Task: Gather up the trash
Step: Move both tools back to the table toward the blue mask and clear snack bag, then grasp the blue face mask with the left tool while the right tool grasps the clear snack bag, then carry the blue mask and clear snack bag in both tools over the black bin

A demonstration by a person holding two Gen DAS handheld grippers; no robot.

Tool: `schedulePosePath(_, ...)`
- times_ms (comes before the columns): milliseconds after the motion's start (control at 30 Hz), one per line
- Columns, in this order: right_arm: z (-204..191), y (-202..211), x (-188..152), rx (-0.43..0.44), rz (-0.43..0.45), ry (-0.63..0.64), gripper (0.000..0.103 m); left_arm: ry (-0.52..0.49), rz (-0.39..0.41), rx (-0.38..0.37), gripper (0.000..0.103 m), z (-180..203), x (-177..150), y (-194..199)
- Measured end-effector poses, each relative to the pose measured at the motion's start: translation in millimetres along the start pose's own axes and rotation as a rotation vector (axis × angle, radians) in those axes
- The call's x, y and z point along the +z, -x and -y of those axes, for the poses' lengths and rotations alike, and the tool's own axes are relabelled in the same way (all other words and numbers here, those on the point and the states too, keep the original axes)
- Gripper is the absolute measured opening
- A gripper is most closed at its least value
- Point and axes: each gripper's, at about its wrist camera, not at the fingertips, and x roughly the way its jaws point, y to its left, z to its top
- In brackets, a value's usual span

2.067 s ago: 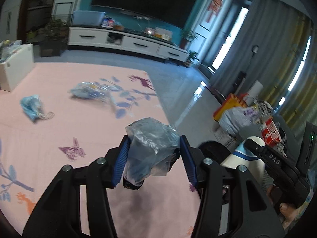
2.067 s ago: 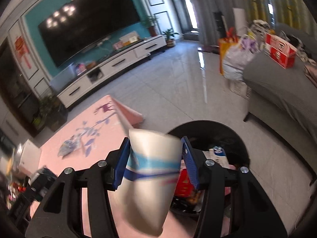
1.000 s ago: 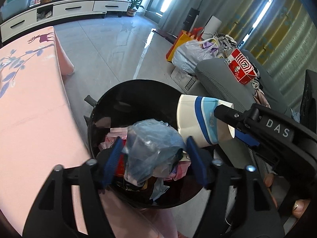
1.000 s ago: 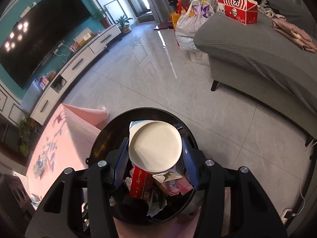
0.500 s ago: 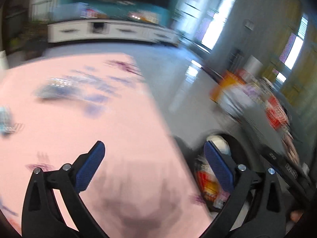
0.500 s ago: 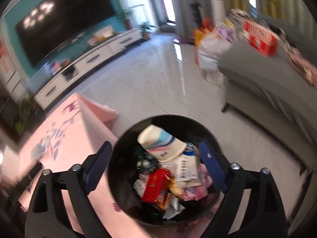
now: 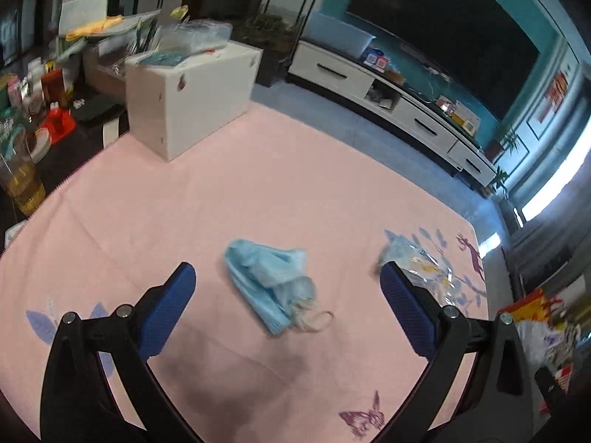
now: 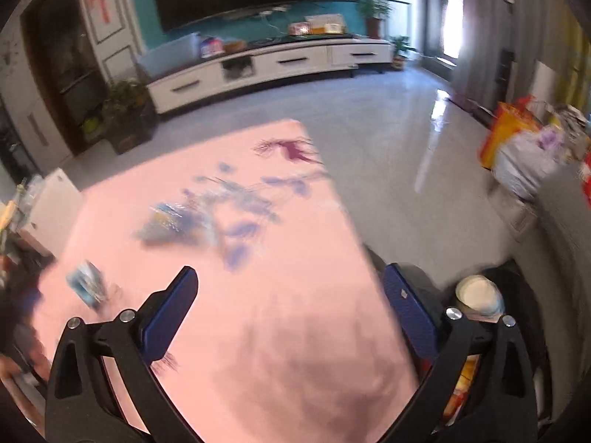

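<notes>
Both the left tool (image 7: 282, 295) and right tool (image 8: 290, 291) hang spread and empty over the pink counter (image 7: 295, 192), a crumpled blue face mask (image 7: 271, 282) lying between the left fingers, a clear wrapper (image 7: 424, 265) at 2 o'clock.

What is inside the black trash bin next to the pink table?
In the right wrist view, a paper cup lies on top in the black trash bin, with orange-yellow wrappers below. The right gripper's fingers and the pink table cover the rest.
</notes>
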Motion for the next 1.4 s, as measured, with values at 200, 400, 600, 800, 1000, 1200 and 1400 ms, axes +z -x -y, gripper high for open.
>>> schedulePosePath(200,-78,-86,38,0.037,-0.091,0.045,0.100,0.027,-0.083,-0.047,0.098,-18,-4,-47)
schedulePosePath(400,-110,-160,60,0.045,-0.208,0.030,0.100,0.046,-0.170,-0.099,0.069,-22,-8,-78)
schedulePosePath(600,-111,-193,56,0.044,-0.287,0.012,0.093,0.035,-0.165,-0.076,0.036,-20,-10,-80)
schedulePosePath(800,-109,-186,44,0.005,-0.271,0.061,0.037,-0.008,-0.145,-0.063,0.019,-12,-12,-79)
schedulePosePath(1000,-92,-162,39,0.066,-0.238,0.021,0.020,-0.056,-0.109,-0.081,0.015,-1,-20,-60)
schedulePosePath(1200,-53,-95,38,0.083,-0.130,-0.035,0.020,-0.149,-0.056,-0.126,0.015,32,-36,-19)
schedulePosePath(1400,12,-8,27,0.002,0.025,-0.095,0.020,-0.277,-0.025,-0.249,0.015,88,-69,41)
